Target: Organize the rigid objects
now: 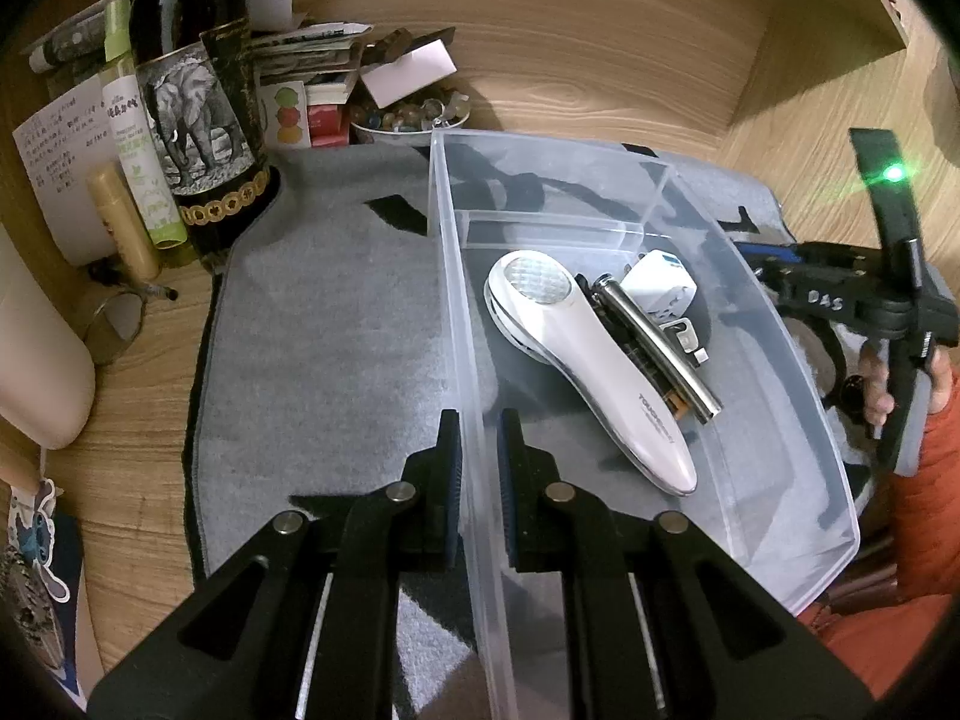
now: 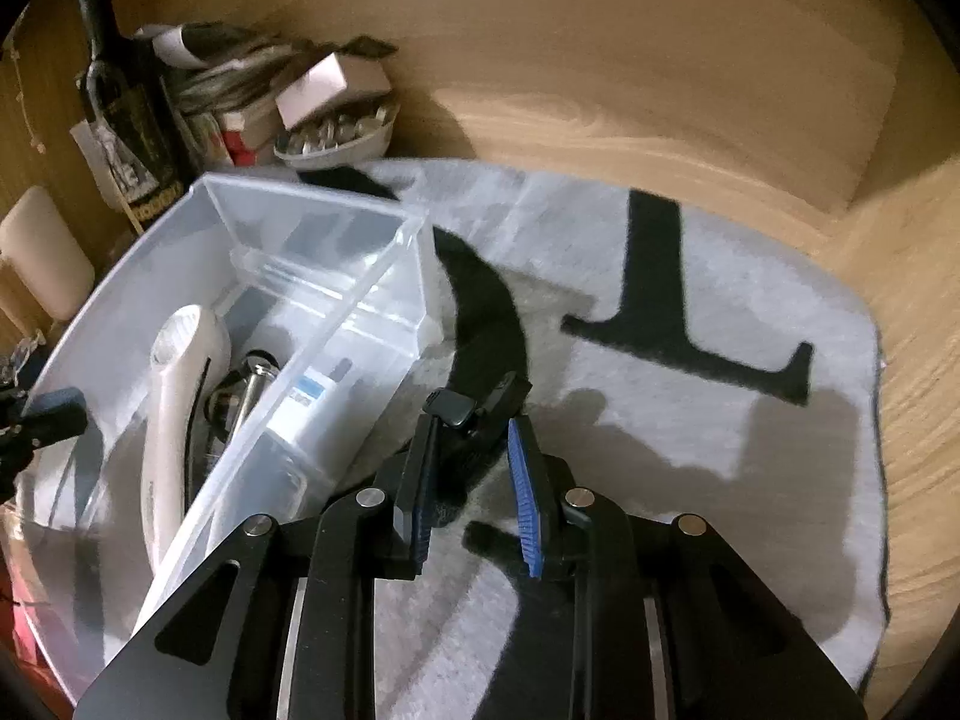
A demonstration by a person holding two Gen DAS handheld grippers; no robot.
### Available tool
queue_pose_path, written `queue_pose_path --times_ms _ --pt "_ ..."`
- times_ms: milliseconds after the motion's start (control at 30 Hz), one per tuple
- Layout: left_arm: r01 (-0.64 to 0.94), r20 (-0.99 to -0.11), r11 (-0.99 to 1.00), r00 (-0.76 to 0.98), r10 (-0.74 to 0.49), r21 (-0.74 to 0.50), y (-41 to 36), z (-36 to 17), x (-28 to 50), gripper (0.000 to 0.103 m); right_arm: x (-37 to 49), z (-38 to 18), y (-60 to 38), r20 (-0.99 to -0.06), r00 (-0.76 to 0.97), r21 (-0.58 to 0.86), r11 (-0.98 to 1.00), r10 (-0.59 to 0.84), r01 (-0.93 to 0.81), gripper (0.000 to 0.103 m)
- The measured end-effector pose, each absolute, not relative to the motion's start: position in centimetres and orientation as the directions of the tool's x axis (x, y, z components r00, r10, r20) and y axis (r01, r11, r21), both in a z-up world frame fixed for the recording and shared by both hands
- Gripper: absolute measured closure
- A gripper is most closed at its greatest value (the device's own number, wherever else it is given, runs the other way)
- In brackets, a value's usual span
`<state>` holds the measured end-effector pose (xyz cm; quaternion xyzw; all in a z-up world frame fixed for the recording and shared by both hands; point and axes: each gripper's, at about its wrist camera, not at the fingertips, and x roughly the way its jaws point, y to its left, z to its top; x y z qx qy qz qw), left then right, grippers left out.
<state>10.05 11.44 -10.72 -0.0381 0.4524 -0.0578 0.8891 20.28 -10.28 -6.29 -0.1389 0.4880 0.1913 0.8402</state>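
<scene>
The bin (image 1: 780, 324) sits on the mat (image 1: 330, 330), bottle (image 1: 198, 120) behind-left, massager (image 1: 588, 372) inside beside the adapter (image 1: 660, 288).

Left gripper (image 1: 480, 450) clamped on the near wall of a clear plastic bin (image 1: 456, 312), one finger either side. Inside the bin: white handheld device (image 1: 576, 360), metal cylinder (image 1: 654, 348) touching its right side, white plug adapter (image 1: 660, 288) behind that. Under the bin, grey mat (image 1: 324, 324). Left of the bin, dark elephant-label bottle (image 1: 198, 114). Right of the bin, right gripper (image 1: 864, 300) held in a hand (image 1: 882, 384).
</scene>
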Motion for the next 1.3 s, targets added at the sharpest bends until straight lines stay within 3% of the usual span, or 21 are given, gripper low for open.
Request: queue_pose_path --times_ms 700,1300 --pt "0.101 -0.799 0.990 0.584 -0.141 -0.100 10.0 -10.6 9.9 0.092 16.0 -0.2 -6.5 -0.758 0.567 -0.076 0.819 0.323 -0.568 0.082" --pt "0.106 -0.797 0.987 0.583 -0.157 -0.117 10.3 -10.7 9.8 0.092 15.6 -4.1 -3.1 -0.837 0.448 -0.043 0.780 0.313 -0.625 0.082"
